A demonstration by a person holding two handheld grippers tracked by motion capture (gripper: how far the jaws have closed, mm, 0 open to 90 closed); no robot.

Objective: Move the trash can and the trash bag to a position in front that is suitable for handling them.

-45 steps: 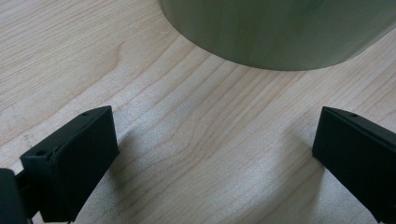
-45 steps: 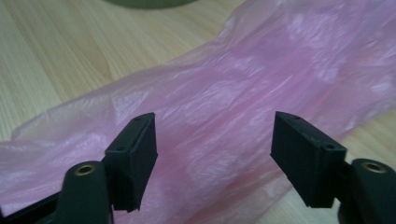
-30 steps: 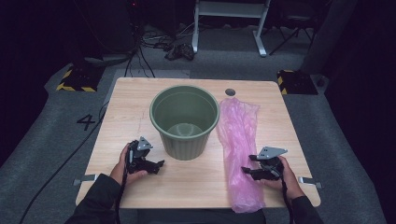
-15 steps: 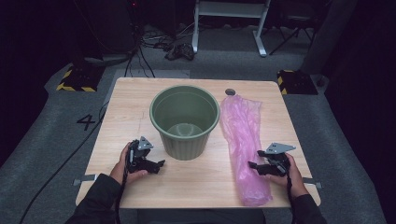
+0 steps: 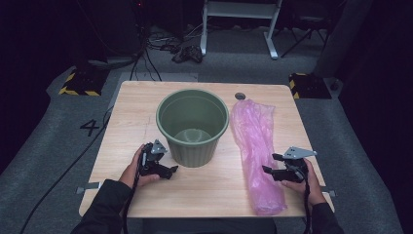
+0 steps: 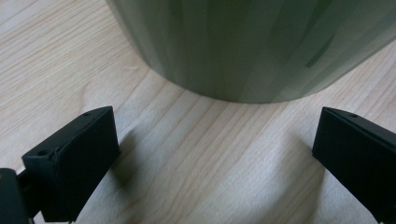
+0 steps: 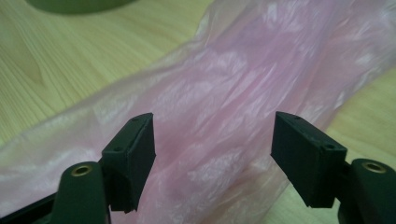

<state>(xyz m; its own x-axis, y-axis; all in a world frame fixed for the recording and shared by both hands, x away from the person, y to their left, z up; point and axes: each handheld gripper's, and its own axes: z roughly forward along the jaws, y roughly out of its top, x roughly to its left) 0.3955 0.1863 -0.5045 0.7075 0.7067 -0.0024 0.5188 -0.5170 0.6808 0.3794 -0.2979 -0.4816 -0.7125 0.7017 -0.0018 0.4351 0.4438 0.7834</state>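
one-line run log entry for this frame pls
left tongs: open, beside green bin | right tongs: open, jaws just opening, over pink bag, not gripping | bag flat on table

Wooden table [image 5: 131, 117] with green bucket [image 5: 192, 124] and pink plastic bag [image 5: 255, 141].

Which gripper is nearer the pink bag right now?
Right. The right gripper sits at the near right edge of the pink bag, jaws open toward it. The left gripper is across the table, by the base of the green bin.
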